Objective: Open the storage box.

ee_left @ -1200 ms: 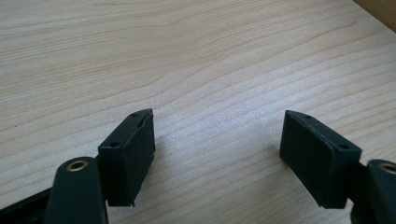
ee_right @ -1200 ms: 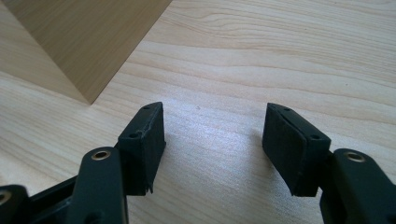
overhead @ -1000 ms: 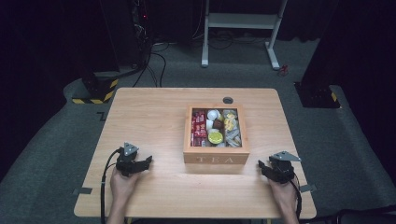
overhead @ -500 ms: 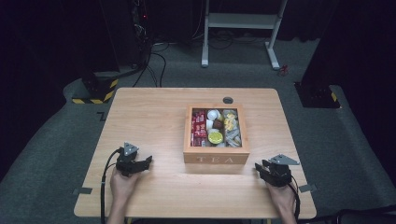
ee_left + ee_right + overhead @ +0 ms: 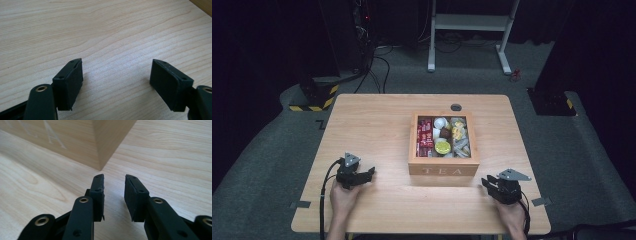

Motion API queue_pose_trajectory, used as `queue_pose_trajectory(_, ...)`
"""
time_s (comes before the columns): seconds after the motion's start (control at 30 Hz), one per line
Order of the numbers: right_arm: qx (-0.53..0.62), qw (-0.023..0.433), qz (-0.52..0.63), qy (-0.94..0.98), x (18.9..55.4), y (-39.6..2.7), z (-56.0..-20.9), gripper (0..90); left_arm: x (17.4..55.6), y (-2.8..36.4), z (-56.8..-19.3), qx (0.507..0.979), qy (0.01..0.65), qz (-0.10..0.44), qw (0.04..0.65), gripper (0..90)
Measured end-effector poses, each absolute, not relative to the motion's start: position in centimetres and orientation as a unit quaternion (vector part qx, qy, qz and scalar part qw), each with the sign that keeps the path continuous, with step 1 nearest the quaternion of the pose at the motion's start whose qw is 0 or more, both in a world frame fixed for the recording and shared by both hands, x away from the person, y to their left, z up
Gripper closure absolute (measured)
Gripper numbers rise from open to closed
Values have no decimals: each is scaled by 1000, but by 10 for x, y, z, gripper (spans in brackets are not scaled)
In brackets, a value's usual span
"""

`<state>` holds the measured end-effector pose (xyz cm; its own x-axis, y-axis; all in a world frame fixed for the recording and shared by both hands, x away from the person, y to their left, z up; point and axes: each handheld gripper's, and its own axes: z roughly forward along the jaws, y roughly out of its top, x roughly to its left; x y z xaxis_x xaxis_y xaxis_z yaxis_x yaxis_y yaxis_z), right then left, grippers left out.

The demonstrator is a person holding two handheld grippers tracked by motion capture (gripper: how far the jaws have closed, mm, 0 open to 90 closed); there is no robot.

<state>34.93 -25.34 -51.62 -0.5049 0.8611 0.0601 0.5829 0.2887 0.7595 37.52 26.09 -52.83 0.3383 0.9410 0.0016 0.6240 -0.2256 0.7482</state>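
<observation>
A wooden box marked TEA (image 5: 443,170) stands open in the middle of the table, holding red packets (image 5: 425,135), a yellow-lidded cup (image 5: 442,147), a white cup (image 5: 440,123) and pale sachets. My left gripper (image 5: 370,173) rests on the table left of the box, and its jaws (image 5: 116,72) stand wide open over bare wood. My right gripper (image 5: 486,182) lies right of the box front. It points at the box's near corner (image 5: 100,147). Its jaws (image 5: 114,185) have just been closing to a narrow gap, with nothing between them.
A small black round object (image 5: 456,107) lies on the table behind the box. The table's near edge (image 5: 422,232) runs just under both hands. Beyond the table stand a white metal frame (image 5: 472,22) and a yellow-and-black striped base (image 5: 314,95) on the floor.
My right gripper has edged slightly left towards the box corner. My left gripper has stayed where it was.
</observation>
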Motion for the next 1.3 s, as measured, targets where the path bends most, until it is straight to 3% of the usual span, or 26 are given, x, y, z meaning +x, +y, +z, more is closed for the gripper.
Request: queue_pose_trajectory(1.3,385,165,417,807,355,-204,-500,898,375,261,-528,746,524,236,335,269)
